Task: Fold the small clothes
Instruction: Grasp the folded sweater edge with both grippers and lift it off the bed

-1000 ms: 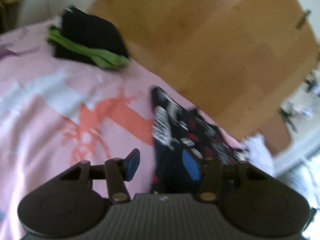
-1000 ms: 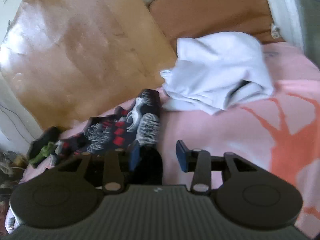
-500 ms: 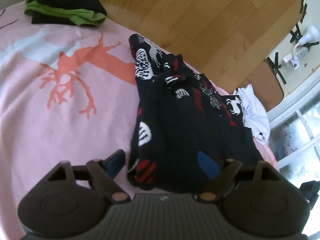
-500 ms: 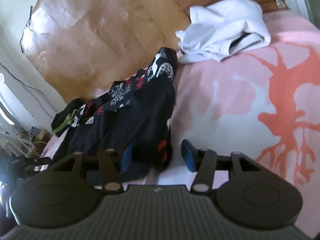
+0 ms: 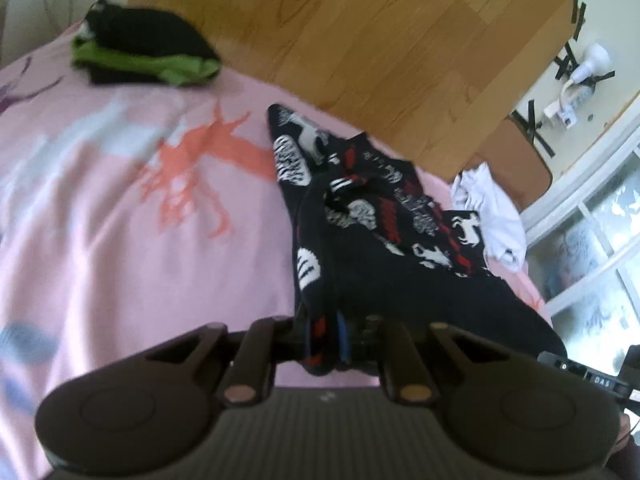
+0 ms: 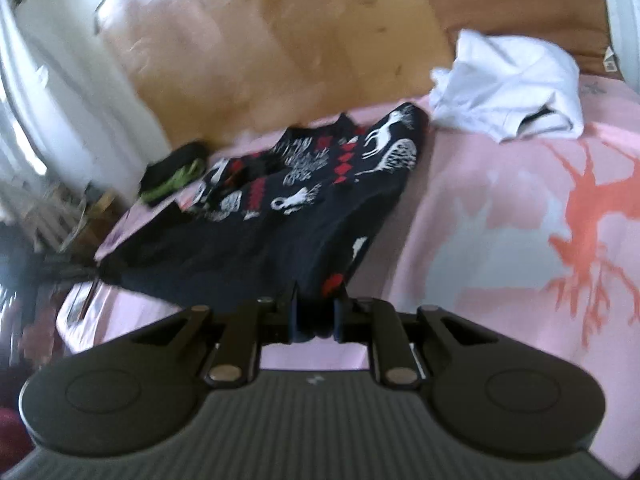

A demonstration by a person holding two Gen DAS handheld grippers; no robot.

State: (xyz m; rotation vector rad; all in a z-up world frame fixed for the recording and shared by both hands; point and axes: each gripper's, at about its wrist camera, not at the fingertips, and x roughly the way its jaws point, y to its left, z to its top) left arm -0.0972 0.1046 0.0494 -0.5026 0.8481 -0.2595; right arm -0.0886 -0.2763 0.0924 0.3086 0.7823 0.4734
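A black garment with white and red prints (image 5: pixel 384 240) lies on the pink bed cover (image 5: pixel 120 220). My left gripper (image 5: pixel 324 340) is shut on its near left edge. In the right wrist view the same garment (image 6: pixel 288 216) stretches away from my right gripper (image 6: pixel 316 316), which is shut on its near right corner. The garment's near edge is lifted and stretched between the two grippers; its far part rests on the cover.
A folded black and green pile (image 5: pixel 144 52) lies at the far left of the bed. A crumpled white garment (image 6: pixel 508 88) lies at the far right. A wooden board (image 5: pixel 380 32) stands behind the bed. A window (image 5: pixel 600 248) is at the right.
Both grippers were open beside the garment's near edge and have shut on it. The near edge is now lifted and pulled taut.
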